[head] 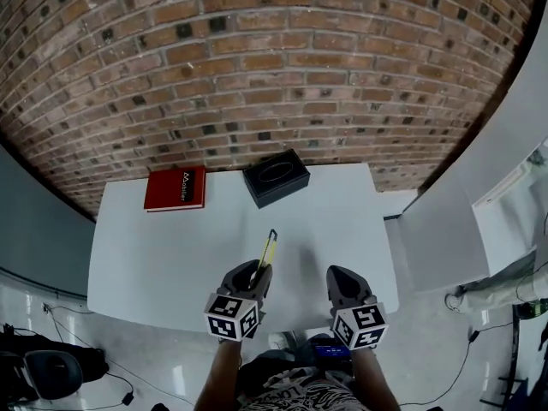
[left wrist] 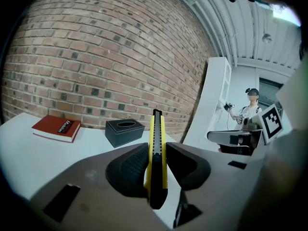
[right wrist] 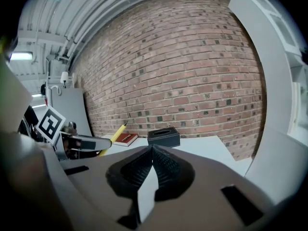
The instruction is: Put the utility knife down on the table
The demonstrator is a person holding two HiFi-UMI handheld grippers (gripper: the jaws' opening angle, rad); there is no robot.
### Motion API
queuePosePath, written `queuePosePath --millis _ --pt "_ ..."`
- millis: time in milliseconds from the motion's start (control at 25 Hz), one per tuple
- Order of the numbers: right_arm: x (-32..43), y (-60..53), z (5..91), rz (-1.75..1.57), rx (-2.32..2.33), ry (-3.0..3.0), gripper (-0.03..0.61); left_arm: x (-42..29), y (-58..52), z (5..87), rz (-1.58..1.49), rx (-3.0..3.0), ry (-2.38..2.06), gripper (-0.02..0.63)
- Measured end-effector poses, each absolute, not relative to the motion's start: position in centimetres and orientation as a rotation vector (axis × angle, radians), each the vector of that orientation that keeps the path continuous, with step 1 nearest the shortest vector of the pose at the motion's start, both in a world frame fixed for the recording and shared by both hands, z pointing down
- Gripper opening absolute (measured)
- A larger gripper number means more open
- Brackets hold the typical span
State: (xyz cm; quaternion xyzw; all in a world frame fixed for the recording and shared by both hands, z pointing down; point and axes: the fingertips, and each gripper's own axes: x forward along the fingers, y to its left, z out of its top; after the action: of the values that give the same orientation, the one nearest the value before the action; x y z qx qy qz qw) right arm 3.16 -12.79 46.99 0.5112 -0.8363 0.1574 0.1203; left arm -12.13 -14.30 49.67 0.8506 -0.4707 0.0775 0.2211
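Observation:
A yellow and black utility knife (head: 267, 253) points away from me, out over the white table (head: 154, 247). My left gripper (head: 254, 274) is shut on its rear end; in the left gripper view the knife (left wrist: 157, 148) stands edge-on between the two dark pads. From the right gripper view the knife (right wrist: 113, 135) shows as a yellow stick at the left. My right gripper (head: 340, 282) hovers beside the left one near the table's front edge, jaws shut with nothing between them (right wrist: 151, 154).
A red book (head: 176, 187) lies at the table's far left and a black tissue box (head: 276, 177) at the far middle, both by the brick wall. A white cabinet (head: 505, 144) stands to the right. A person (left wrist: 246, 110) stands beyond it.

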Motion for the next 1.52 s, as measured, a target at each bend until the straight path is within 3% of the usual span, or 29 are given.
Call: queuePosePath --millis 840,1520 --pt "6.9 -16.7 46.3 0.423 1.434 -2.475 0.000 -9.0 -18.5 48.8 0.214 2.314 -1.375 0.120" --pt "8.7 -16.5 50.0 0.488 1.412 -2.390 0.000 -7.1 -17.8 54.0 0.349 2.260 -1.308 0.120"
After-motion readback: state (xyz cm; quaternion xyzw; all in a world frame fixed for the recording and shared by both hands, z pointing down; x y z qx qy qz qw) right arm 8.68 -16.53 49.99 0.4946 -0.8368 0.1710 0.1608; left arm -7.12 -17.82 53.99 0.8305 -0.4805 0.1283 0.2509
